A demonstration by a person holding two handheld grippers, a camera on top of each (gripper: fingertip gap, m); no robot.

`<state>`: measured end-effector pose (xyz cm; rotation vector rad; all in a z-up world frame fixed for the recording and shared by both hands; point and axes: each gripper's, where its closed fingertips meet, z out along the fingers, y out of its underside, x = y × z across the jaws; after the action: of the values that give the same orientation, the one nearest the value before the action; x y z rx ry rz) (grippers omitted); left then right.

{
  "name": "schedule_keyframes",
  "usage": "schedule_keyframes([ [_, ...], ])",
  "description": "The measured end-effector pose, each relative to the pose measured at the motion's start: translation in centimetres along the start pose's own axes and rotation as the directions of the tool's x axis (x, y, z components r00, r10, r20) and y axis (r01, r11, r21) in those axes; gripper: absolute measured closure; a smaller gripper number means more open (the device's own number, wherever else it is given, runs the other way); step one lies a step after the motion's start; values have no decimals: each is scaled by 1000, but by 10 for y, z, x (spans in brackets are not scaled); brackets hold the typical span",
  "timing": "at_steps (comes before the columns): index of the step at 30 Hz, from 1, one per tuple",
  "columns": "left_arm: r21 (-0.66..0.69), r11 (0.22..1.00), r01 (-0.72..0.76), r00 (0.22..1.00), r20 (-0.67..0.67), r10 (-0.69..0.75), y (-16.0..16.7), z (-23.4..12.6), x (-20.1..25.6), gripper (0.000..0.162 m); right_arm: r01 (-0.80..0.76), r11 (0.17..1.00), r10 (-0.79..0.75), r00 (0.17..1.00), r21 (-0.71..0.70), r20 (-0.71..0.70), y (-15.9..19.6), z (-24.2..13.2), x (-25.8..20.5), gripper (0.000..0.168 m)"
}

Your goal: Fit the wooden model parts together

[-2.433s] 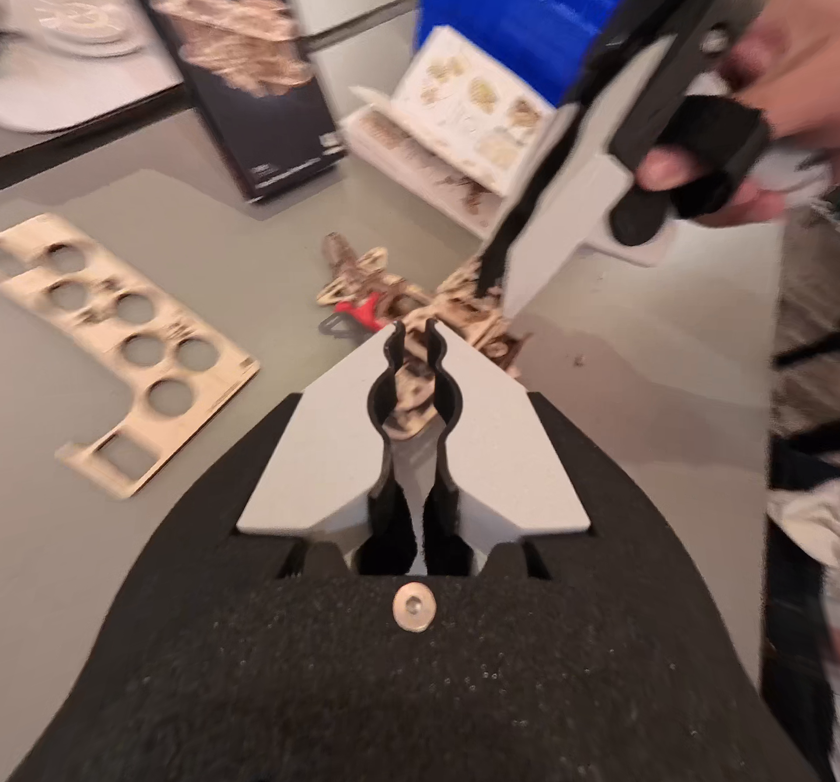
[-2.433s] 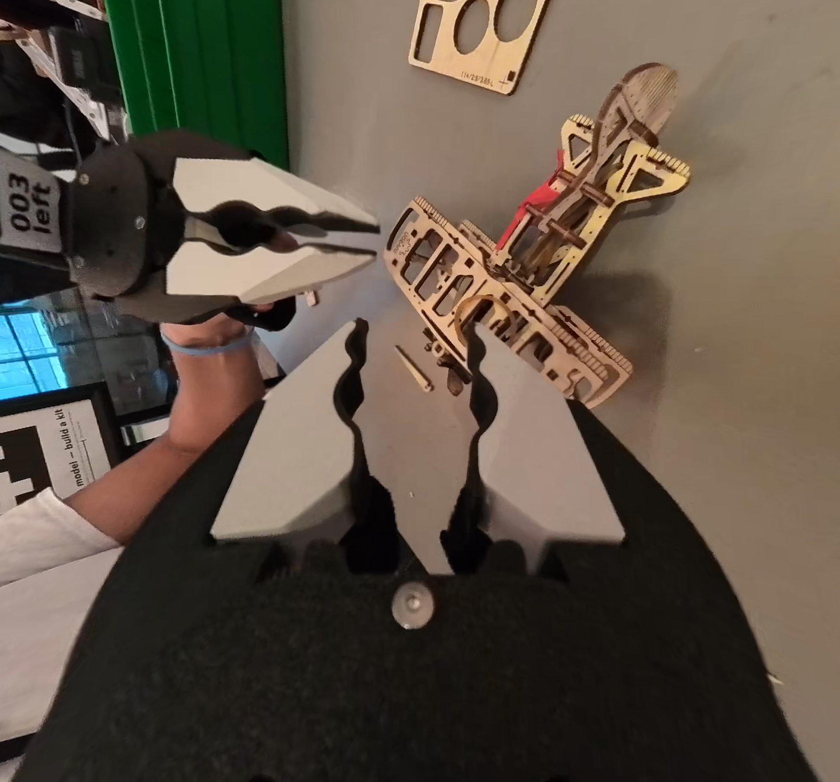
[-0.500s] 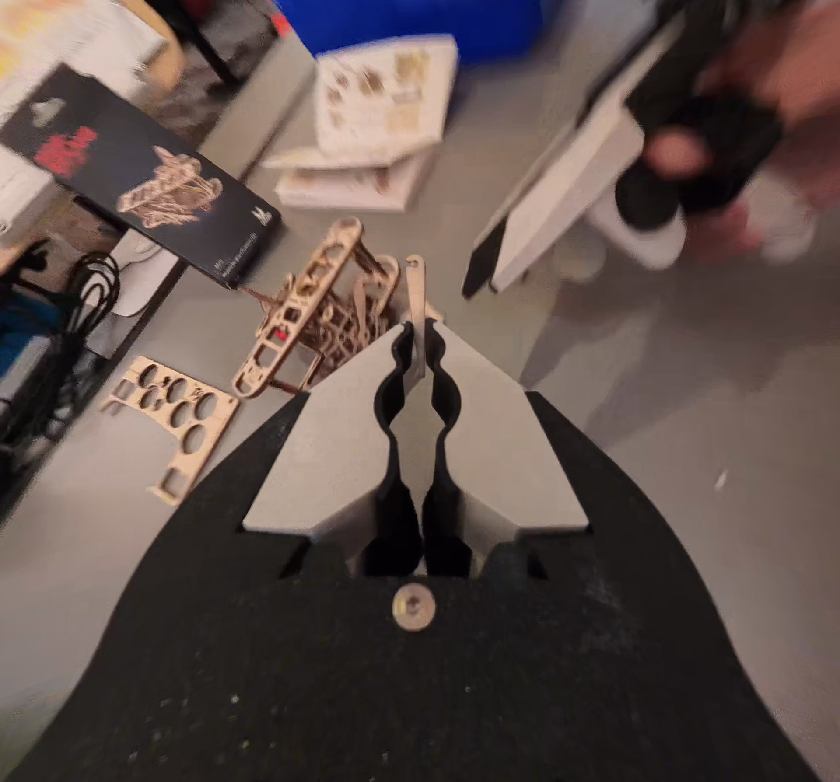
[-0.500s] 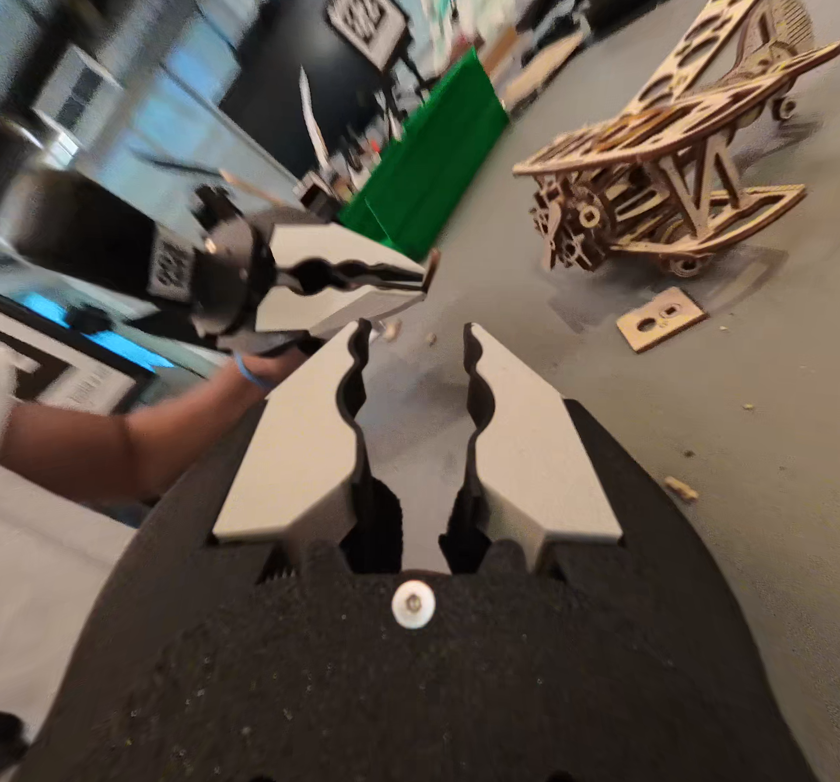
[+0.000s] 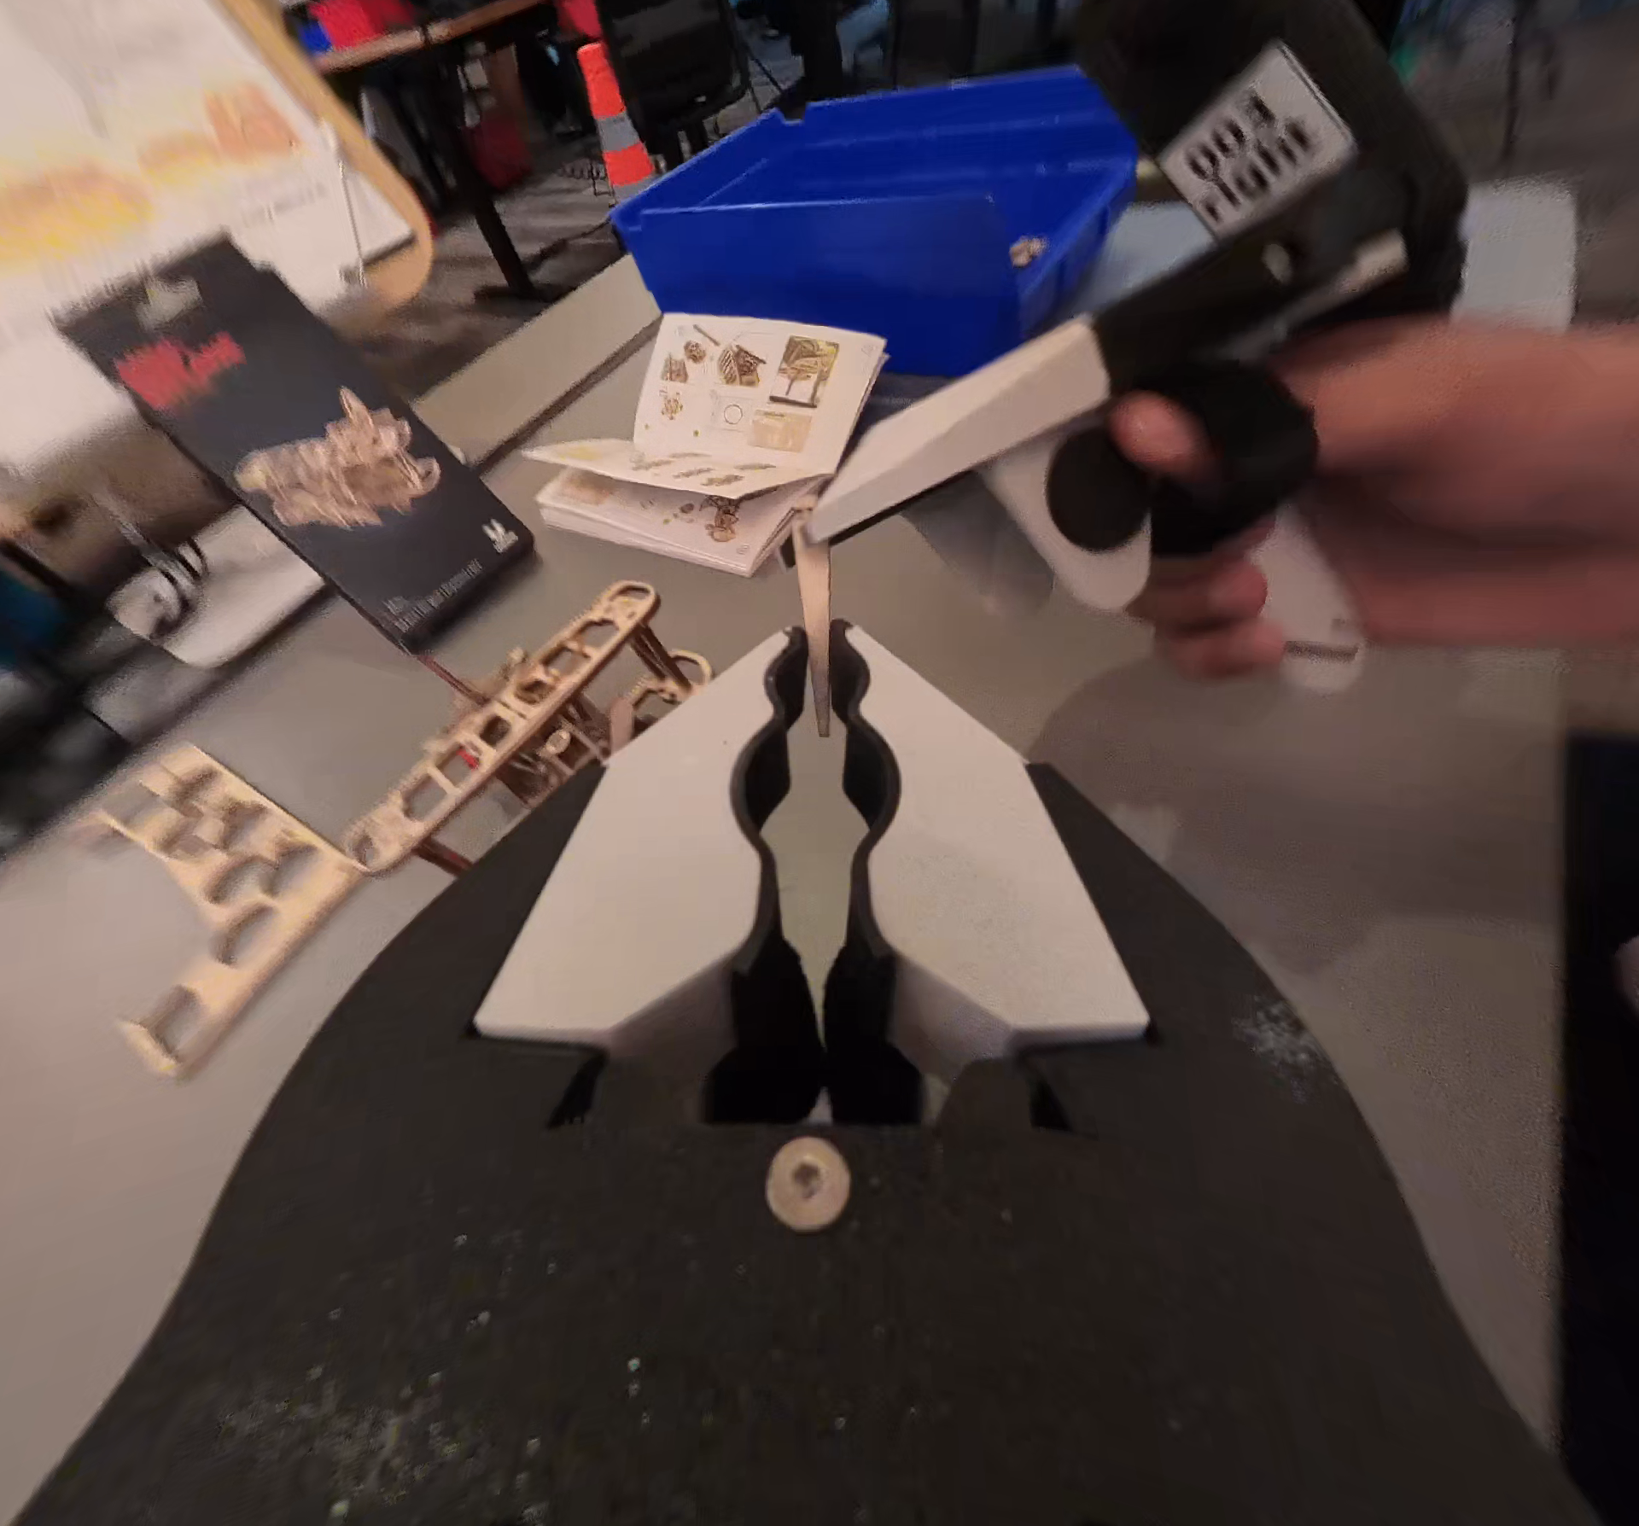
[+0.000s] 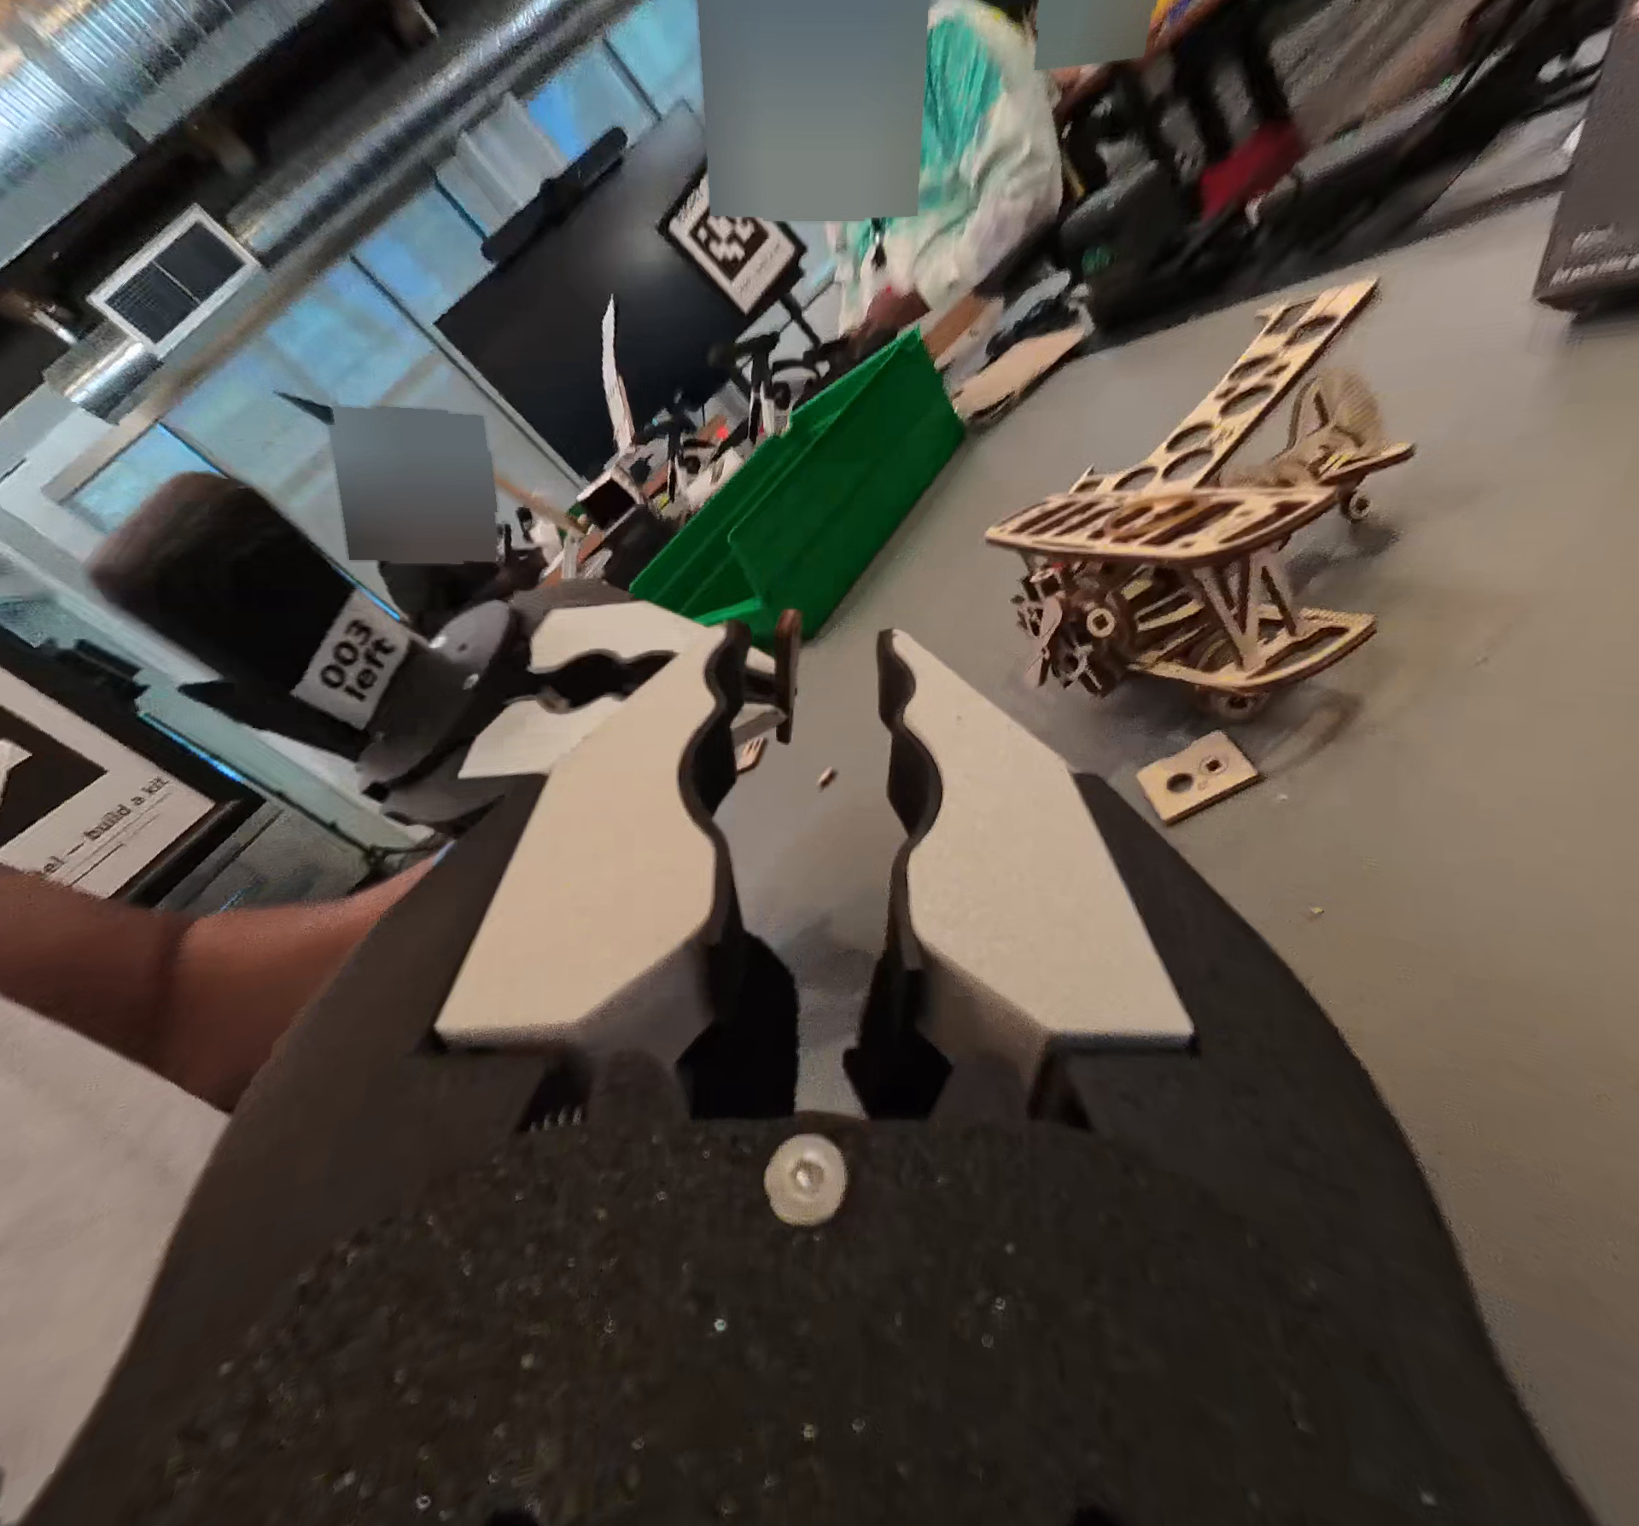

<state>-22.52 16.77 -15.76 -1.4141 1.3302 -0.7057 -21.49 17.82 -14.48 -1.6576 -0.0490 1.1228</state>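
My left gripper is shut on a thin wooden strip that stands upright out of its tips, above the grey table. My right gripper is open, and the strip stands in its gap, close to its left finger. In the left wrist view the right gripper reaches in from the right, tips at the strip's top end. In the right wrist view the left gripper comes in from the left. The wooden biplane model stands on the table, apart from both grippers.
A punched-out wooden sheet lies beside the model. A small wooden plate with holes lies in front of it. A black kit box, an open booklet, a blue bin and a green bin stand farther back.
The left gripper has lifted the strip away from the model. The right gripper, still open, has closed in until its tips reach the strip.
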Motion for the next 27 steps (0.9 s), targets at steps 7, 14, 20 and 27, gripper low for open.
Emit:
schedule_keyframes([
  [7, -84, 913, -400, 916, -48, 397, 6, -4, 5, 160, -1, 984, 10, 999, -180, 45, 22, 1, -9, 166],
  [14, -95, 943, -319, 943, -127, 307, 12, 1, -3, 145, 47, 980, -62, 996, -192, -71, 16, -5, 11, 167],
  [20, -235, 970, -59, 988, -155, 23, 19, 16, -71, 153, 145, 963, -182, 971, -226, -156, -30, 5, 50, 167],
  [27, -367, 929, -43, 951, -301, -75, 33, 46, -100, 154, 154, 874, -250, 956, -461, -154, -39, 43, 93, 167],
])
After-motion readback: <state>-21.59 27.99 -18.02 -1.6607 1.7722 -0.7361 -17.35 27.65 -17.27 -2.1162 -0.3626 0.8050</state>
